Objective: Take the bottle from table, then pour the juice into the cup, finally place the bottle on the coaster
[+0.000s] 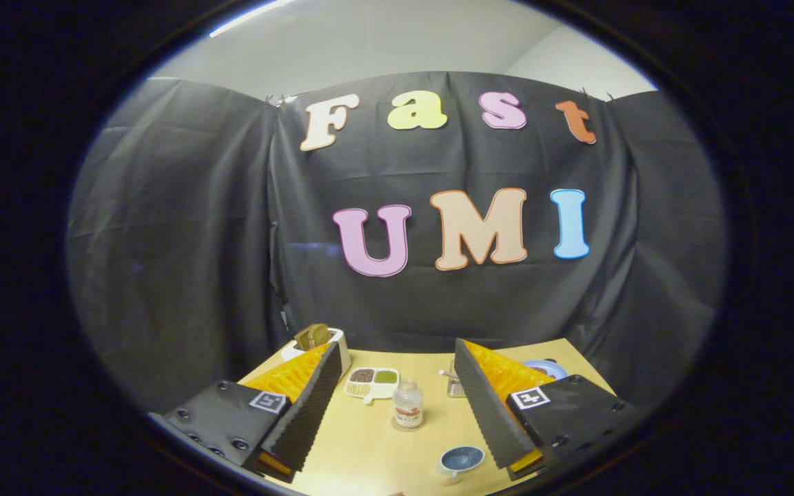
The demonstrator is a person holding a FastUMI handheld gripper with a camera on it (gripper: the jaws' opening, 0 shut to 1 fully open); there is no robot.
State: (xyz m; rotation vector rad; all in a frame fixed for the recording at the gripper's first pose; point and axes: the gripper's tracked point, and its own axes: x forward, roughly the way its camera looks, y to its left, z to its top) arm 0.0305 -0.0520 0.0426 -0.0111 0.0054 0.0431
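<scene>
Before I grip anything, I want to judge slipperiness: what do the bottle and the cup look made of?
Bottle: seemingly clear plastic or glass, see-through above a label band, glossy. Cup: looks like glazed ceramic, blue inside with a pale rim, slight sheen. The tool is open, fingers wide apart either side.

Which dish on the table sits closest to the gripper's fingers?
The round blue cup, near the right finger of the open gripper. The divided white tray lies farther off, beyond the bottle.

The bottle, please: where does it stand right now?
In the gripper view the bottle stands upright on the table, between the open tongs, just in front of the divided snack tray and beyond the blue cup.
</scene>
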